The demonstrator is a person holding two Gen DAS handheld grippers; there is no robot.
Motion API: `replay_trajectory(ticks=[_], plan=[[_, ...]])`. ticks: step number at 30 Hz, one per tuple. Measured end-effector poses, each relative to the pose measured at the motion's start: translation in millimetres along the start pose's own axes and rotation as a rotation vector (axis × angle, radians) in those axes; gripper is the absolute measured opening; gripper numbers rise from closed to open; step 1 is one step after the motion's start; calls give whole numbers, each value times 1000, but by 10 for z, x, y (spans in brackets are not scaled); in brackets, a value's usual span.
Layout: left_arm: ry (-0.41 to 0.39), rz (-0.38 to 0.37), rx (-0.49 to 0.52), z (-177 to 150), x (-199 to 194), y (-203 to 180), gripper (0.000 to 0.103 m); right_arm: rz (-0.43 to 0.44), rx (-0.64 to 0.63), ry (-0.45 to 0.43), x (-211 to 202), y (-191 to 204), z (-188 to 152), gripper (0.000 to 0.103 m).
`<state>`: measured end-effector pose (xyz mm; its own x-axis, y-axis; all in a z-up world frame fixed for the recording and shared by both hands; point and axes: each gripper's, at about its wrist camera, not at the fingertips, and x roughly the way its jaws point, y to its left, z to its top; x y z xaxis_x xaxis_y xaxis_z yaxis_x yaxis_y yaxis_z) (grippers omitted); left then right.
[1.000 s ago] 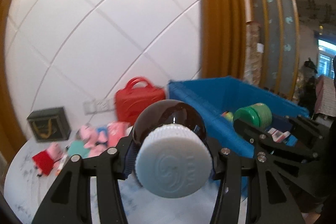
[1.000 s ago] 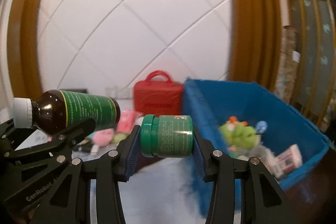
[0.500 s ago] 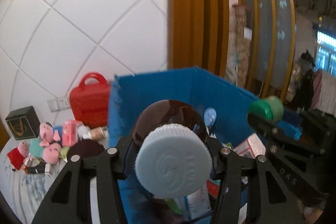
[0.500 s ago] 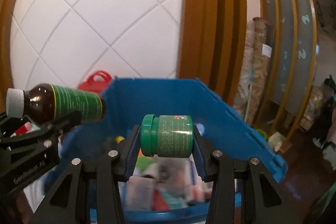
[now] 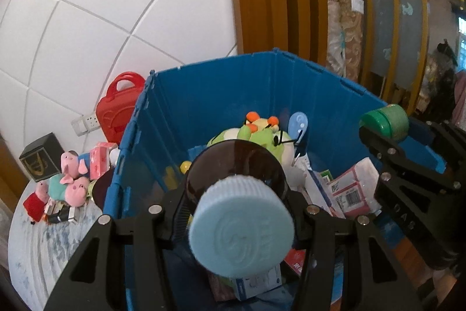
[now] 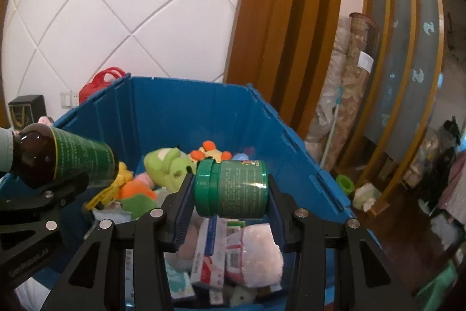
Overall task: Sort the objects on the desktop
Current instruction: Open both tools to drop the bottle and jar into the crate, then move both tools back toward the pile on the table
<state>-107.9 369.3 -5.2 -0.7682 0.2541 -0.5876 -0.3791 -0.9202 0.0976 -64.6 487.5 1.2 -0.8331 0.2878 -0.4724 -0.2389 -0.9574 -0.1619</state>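
Left wrist view: the left gripper (image 5: 237,204) was clamped on a brown bottle (image 5: 237,165), white cap (image 5: 241,226) pointing back at the camera, pads tight on both sides. The bottle hung over the open blue crate (image 5: 204,107), which already held a green plush toy (image 5: 262,136), a blue tag (image 5: 298,121) and some packets and boxes, including a pink barcode packet (image 5: 349,188). At the right edge the right gripper (image 5: 387,133) showed with a green jar (image 5: 384,121) in it, over the crate's right wall. Left of the crate, on the bench (image 5: 35,247), sat a red toy case (image 5: 119,107), a black box (image 5: 40,159) and a pile of pig plushies (image 5: 70,179), all outside the crate. Right wrist view: the right gripper (image 6: 230,190) was closed on the green jar (image 6: 233,188), held sideways with lid to the left, squeezed between both pads, hovering above the blue crate (image 6: 189,112). Below it lay the green plush toy (image 6: 169,165), some orange and yellow plush bits (image 6: 131,188), and boxes plus a pink soft packet (image 6: 256,252). At left the left gripper (image 6: 58,185) held the brown bottle (image 6: 64,162), green label visible, also sideways, over the crate's left side. The bottle and jar were apart, neither touching the contents. The red toy case (image 6: 99,83) peeked over the crate's far wall, and the black box (image 6: 26,110) sat by the wall.
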Motion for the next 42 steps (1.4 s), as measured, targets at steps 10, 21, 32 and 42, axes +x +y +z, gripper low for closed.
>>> replay_trajectory(ticks=[10, 21, 32, 42], plan=[[0, 21, 11, 5, -33, -67, 83, 4, 15, -9, -21, -152, 7, 84], [-32, 20, -9, -5, -198, 89, 97, -9, 39, -22, -177, -229, 16, 103], [-124, 34, -52, -68, -597, 443, 101, -7, 62, -40, -384, -87, -1, 103], [-165, 98, -118, -304, -907, 1183, 101, 30, 5, -84, -680, 616, 75, 103]])
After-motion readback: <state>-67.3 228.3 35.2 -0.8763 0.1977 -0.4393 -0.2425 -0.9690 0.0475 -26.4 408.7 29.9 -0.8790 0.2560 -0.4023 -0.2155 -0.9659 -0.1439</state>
